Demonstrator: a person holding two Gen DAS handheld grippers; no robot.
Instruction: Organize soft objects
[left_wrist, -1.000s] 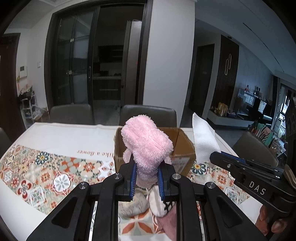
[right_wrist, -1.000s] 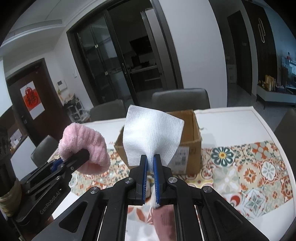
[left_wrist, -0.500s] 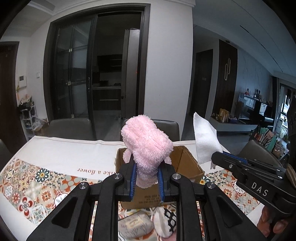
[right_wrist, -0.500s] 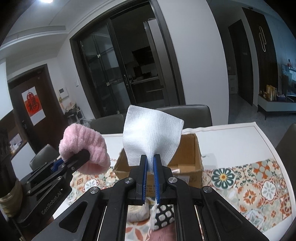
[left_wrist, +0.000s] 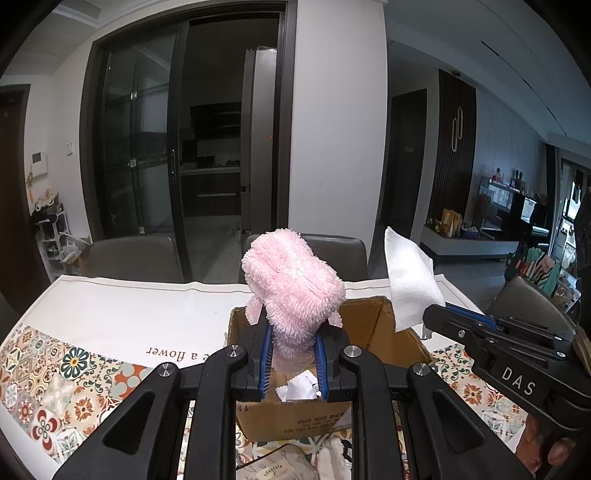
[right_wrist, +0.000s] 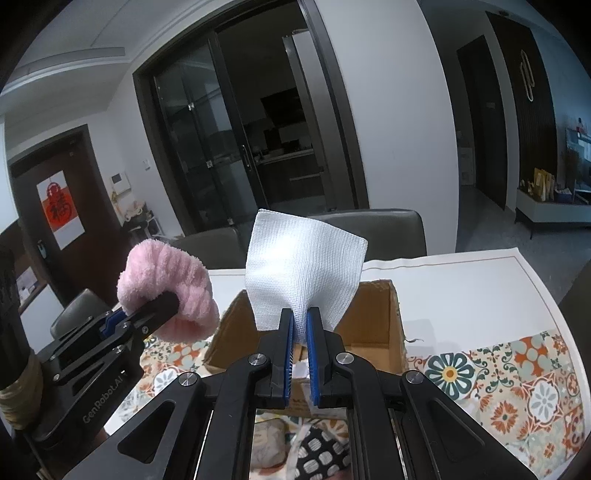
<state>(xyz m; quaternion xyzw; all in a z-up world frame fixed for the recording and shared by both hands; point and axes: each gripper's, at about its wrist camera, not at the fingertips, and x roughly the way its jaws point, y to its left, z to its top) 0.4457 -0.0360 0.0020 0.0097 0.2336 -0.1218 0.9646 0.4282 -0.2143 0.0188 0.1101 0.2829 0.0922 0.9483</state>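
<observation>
Two hand-held grippers above the cardboard box (left_wrist: 373, 325): left (left_wrist: 293, 360) pinching pink towel (left_wrist: 295, 284), right (right_wrist: 301, 341) pinching white cloth (right_wrist: 303, 273)

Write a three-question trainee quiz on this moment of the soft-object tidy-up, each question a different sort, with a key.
1. True or false: the left gripper is shut on the pink fluffy cloth.
2. Multiple choice: the right gripper holds A) a patterned pouch, B) the white gauze cloth, C) nothing.
3. Fill in: both cloths are held up near the open ______ on the table.

Key
1. True: the blue pads clamp the cloth's lower end.
2. B: the pads pinch its bottom corner, and the cloth stands up above them.
3. Cardboard box; it stands on the patterned tablecloth, and a white scrap already lies inside it.
</observation>
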